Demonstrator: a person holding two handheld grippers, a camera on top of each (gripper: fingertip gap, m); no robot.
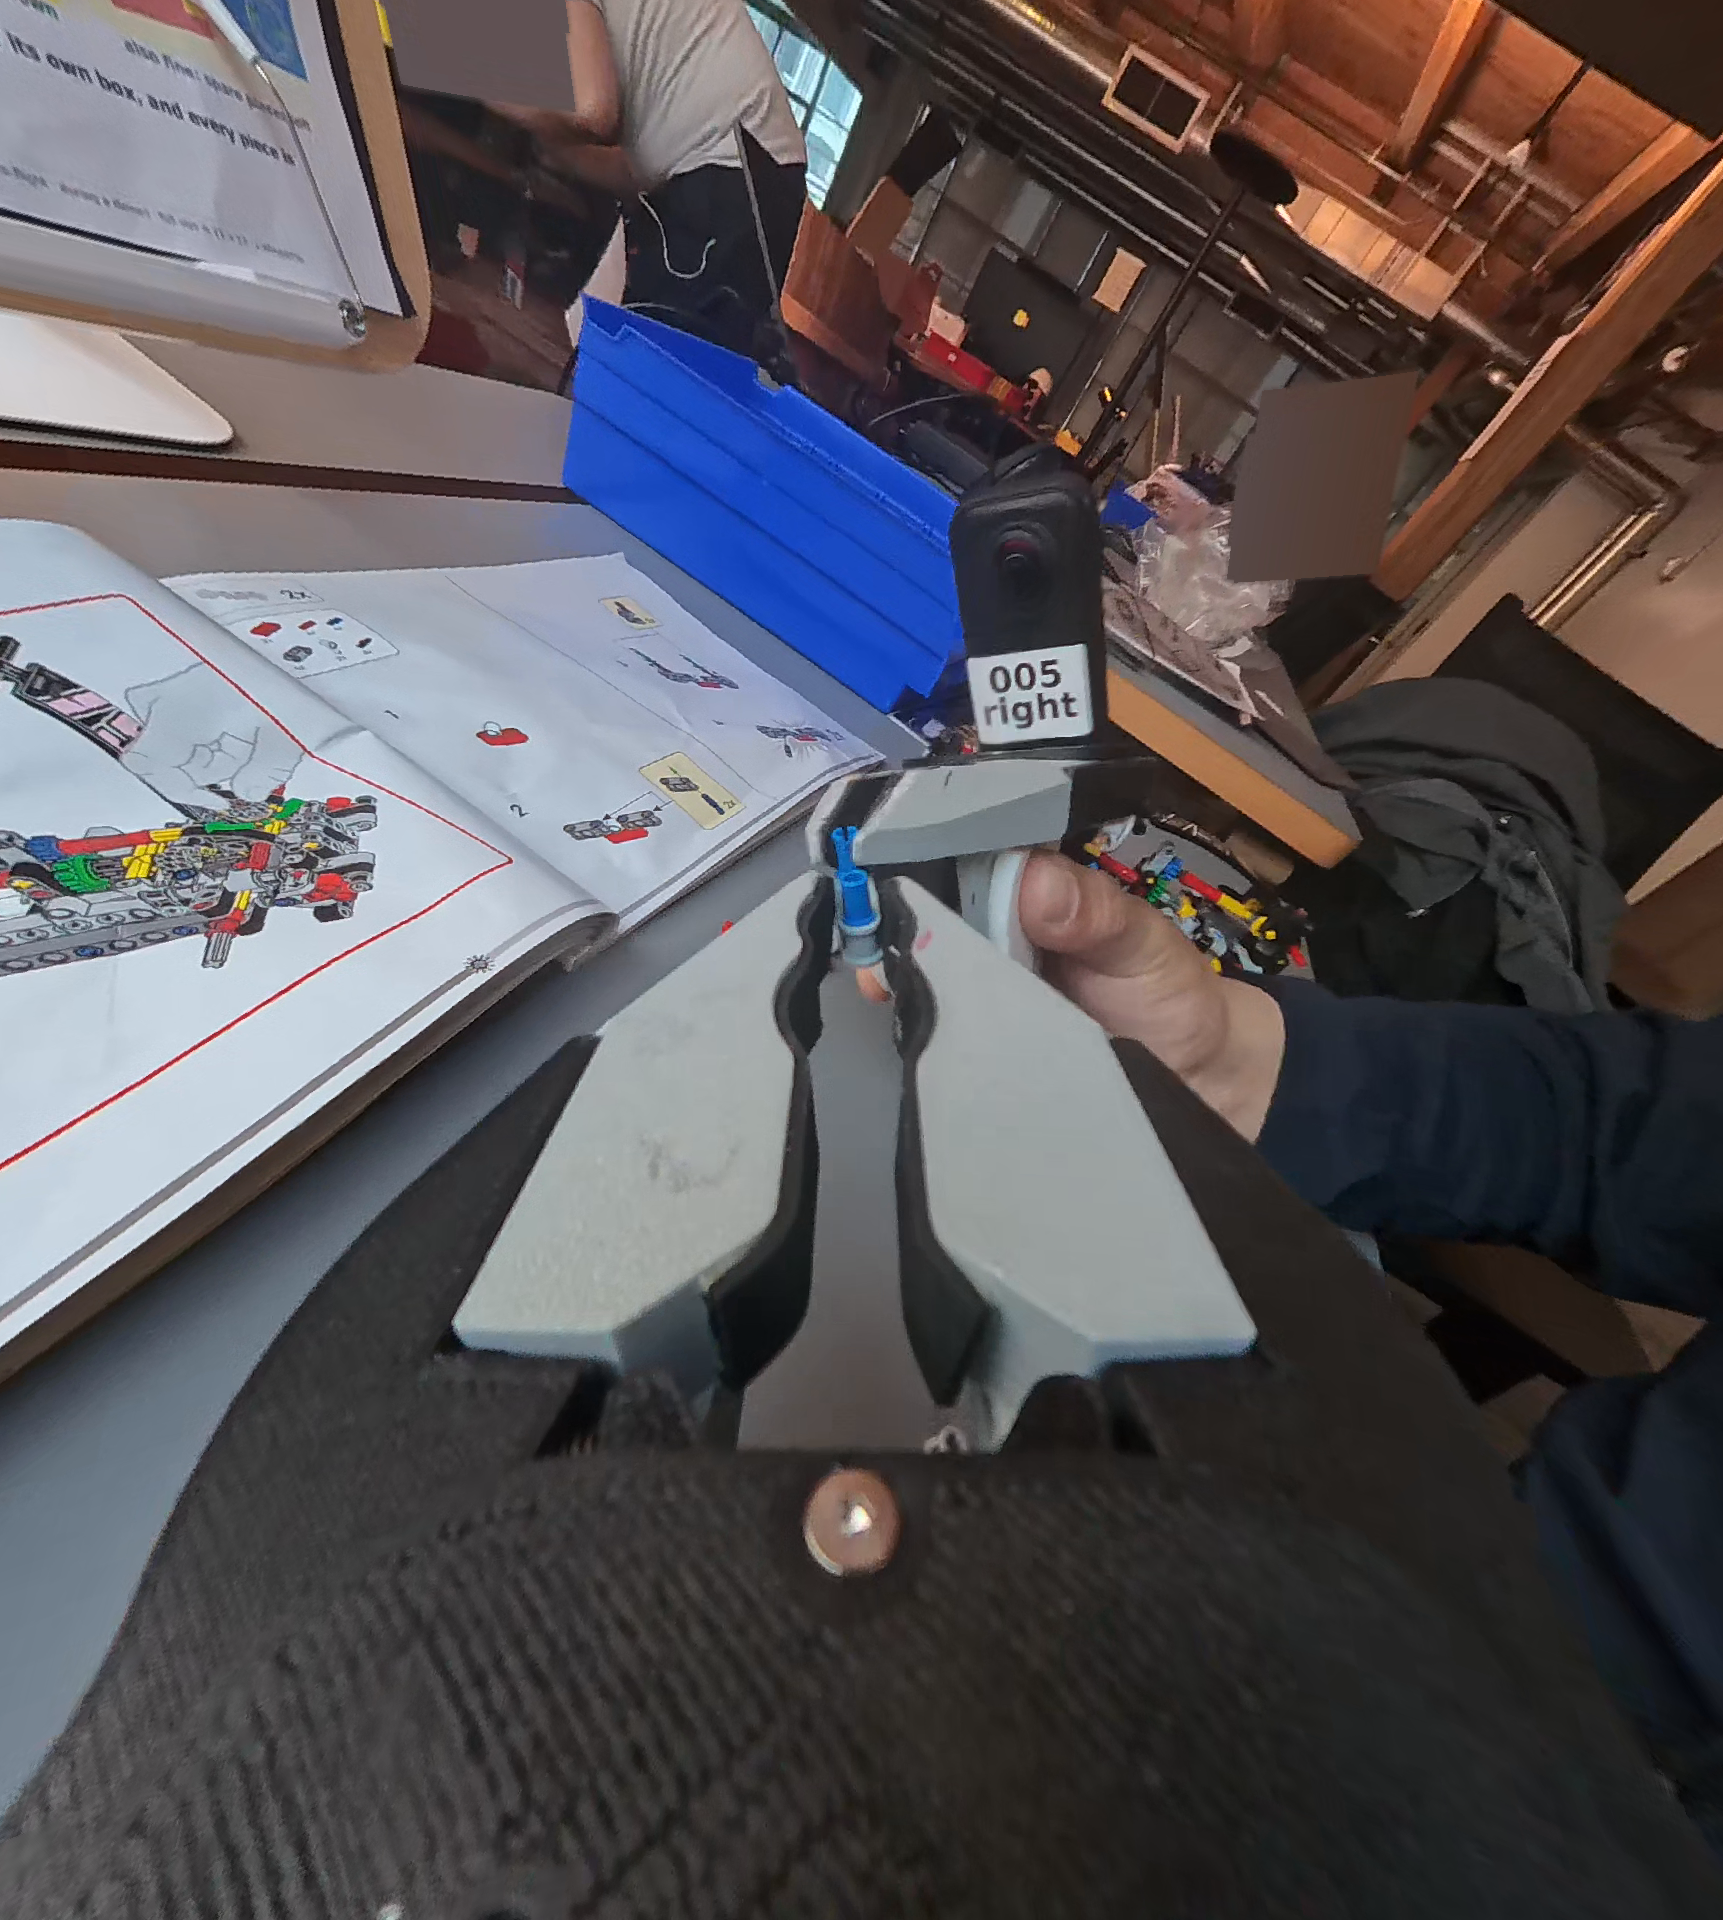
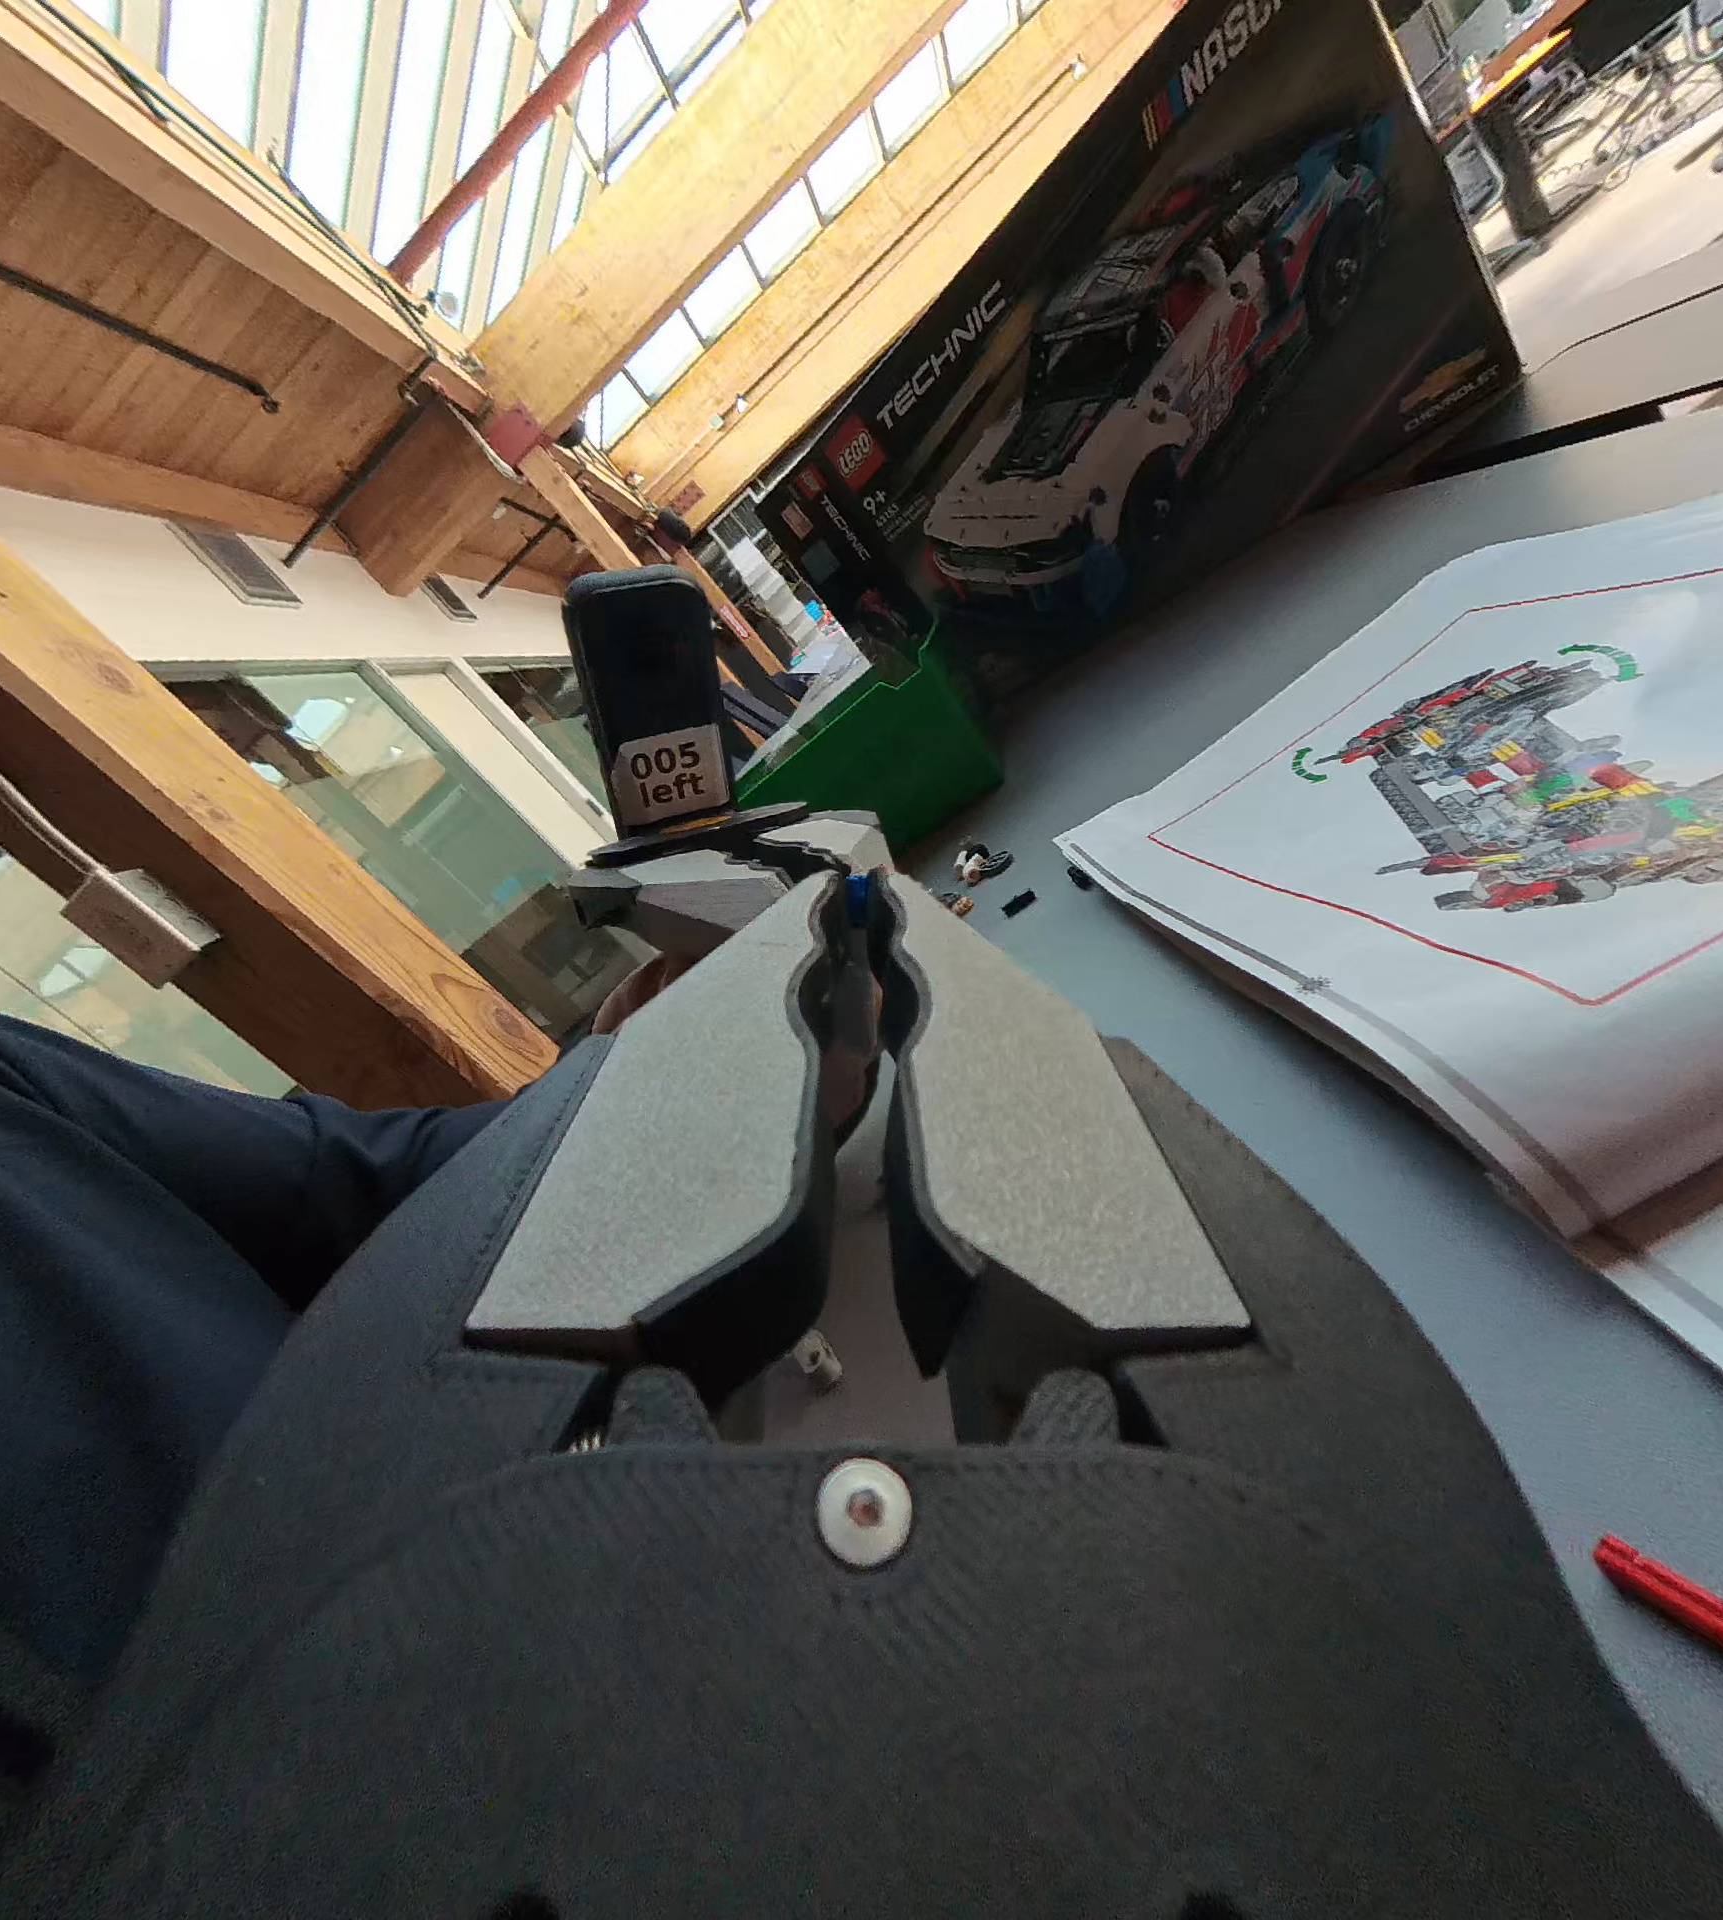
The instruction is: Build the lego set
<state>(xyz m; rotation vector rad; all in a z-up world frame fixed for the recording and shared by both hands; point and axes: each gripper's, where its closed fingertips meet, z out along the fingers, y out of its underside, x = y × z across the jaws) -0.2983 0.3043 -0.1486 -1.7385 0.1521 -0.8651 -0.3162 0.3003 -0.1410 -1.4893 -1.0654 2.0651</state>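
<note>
A blue pin [image 1: 849, 894] with a grey collar [image 1: 859, 943] sits clenched in the left gripper's [image 1: 852, 935] jaws above the bench [image 1: 213, 1455]. The right gripper's [image 2: 862, 909] jaws pinch its upper tip; keeping both in line seems wise.

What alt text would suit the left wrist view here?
The left tongs grip a small grey-and-blue peg, its blue tip meeting the right tongs, held by a hand. An open instruction booklet lies left, a blue bin behind.
</note>
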